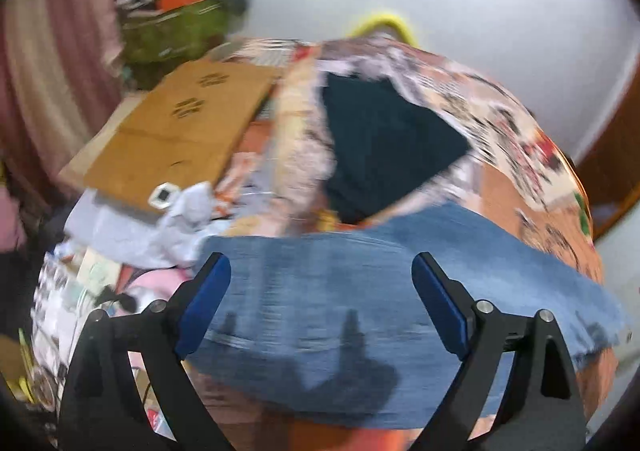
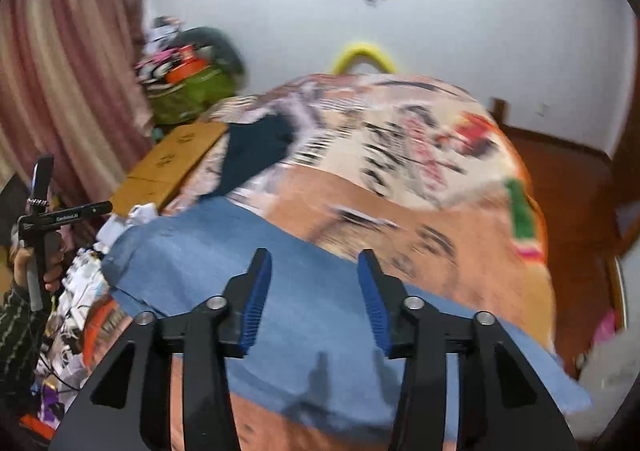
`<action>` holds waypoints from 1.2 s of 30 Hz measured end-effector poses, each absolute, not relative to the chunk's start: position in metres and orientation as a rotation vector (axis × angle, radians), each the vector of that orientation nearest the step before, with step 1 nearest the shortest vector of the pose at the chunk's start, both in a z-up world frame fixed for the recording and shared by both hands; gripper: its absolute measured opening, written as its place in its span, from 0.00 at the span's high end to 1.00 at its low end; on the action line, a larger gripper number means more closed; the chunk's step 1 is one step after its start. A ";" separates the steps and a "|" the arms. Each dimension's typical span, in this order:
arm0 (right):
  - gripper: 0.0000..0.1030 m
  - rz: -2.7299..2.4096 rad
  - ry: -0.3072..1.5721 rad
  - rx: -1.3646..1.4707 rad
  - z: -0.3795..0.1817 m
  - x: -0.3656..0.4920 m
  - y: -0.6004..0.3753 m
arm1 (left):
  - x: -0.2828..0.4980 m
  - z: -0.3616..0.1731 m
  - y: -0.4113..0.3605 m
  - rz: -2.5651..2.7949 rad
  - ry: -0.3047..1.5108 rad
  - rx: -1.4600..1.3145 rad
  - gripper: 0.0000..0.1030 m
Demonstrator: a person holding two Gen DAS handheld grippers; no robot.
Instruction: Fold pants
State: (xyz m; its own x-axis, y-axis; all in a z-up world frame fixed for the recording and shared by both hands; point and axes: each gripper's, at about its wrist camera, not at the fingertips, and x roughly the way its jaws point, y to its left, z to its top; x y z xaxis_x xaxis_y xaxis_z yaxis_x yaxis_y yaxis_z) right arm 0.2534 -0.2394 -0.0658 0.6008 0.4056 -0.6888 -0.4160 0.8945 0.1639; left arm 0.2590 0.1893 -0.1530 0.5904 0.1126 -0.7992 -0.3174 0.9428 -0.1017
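Where the bed (image 2: 460, 227) fills both views, its patterned orange and cream blanket (image 1: 512, 139) carries the blue denim pants (image 1: 320, 291), which lie flat near the front edge with their long axis running across the bed from left to right. A dark teal garment (image 1: 384, 155) rests on the blanket just behind the pants. To the left, a flattened cardboard box (image 1: 180, 131) lies at the bed's side; it bears dark printed marks, but blur leaves them unreadable. The left hand-held gripper (image 1: 320, 303) hangs over the pants with its blue-padded jaws spread wide, gripping nothing. The right hand-held gripper (image 2: 314, 299) also hangs above the denim, jaws apart and empty. In the right wrist view, the left hand-held gripper's black handle carries small white lettering, too blurred to read.
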 end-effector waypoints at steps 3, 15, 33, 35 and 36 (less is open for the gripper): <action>0.56 0.545 0.800 -0.040 -0.070 0.273 -0.198 | 0.252 -0.166 0.238 0.324 0.936 -0.296 0.10; 0.54 0.660 0.988 -0.107 -0.133 0.372 -0.077 | 0.285 -0.274 0.317 0.376 1.127 -0.434 0.16; 0.85 0.756 1.109 -0.130 -0.210 0.408 -0.011 | 0.306 -0.299 0.306 0.370 1.093 -0.259 0.95; 0.85 0.739 1.097 -0.159 -0.208 0.407 -0.008 | 0.310 -0.305 0.317 0.386 1.104 -0.281 0.93; 0.85 0.731 1.096 -0.166 -0.206 0.405 -0.008 | 0.312 -0.308 0.321 0.382 1.116 -0.310 0.93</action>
State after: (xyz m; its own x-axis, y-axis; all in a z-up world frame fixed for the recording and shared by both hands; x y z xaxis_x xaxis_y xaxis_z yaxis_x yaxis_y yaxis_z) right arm 0.4054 -0.0079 -0.2062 0.2525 0.4564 -0.8532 -0.6129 0.7578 0.2240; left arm 0.3118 0.3208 -0.3076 0.3868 0.1416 -0.9112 -0.4463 0.8935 -0.0505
